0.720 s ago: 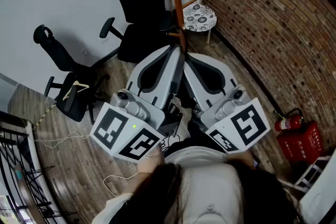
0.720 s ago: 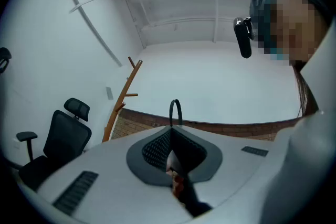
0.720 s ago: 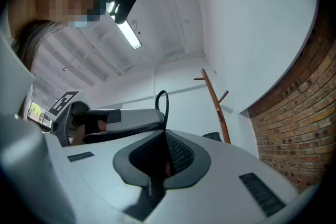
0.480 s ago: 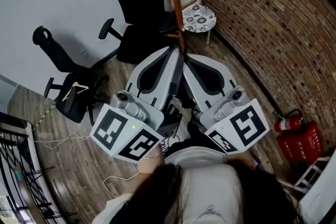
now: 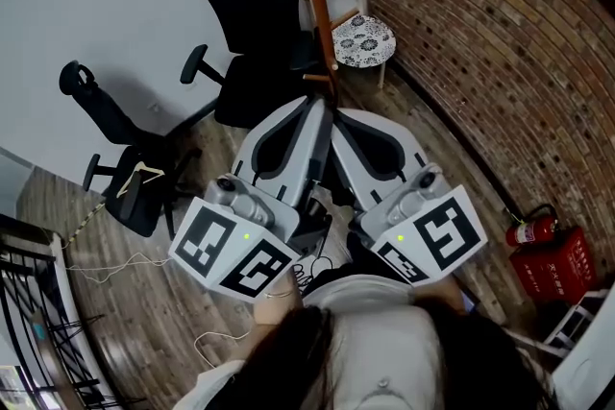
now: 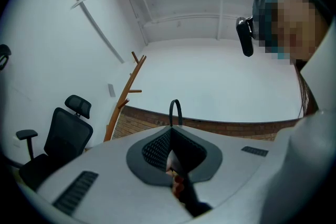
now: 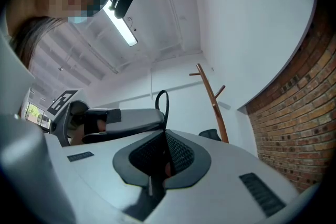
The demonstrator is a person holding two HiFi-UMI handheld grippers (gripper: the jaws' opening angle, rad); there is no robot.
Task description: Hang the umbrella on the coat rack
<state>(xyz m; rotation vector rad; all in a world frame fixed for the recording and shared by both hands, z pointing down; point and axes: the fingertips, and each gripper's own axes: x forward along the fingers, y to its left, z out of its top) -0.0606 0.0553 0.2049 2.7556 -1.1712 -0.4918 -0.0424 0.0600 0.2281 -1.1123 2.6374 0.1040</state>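
The wooden coat rack [image 5: 316,5] stands in the corner, with short pegs low on its pole. It also shows in the left gripper view [image 6: 123,96] and the right gripper view [image 7: 212,100]. My left gripper [image 5: 325,108] and right gripper [image 5: 336,112] are held tip to tip just in front of the pole. Both are shut on the umbrella's thin black strap loop [image 6: 175,110], which sticks out above the left gripper's [image 6: 170,129] closed jaws. The same loop [image 7: 161,105] rises from the right gripper [image 7: 164,135]. The dark folded umbrella [image 5: 319,214] hangs between the two grippers, mostly hidden.
A tall black office chair [image 5: 252,14] stands left of the rack and a smaller one [image 5: 130,163] with a wooden hanger is further left. A round patterned stool [image 5: 363,40] sits by the brick wall [image 5: 480,43]. A fire extinguisher [image 5: 529,228] and cables [image 5: 106,259] lie on the floor.
Both grippers stay shut and pressed together. They sit slightly lower in the head view, and more of the rack's pole and pegs shows above them.
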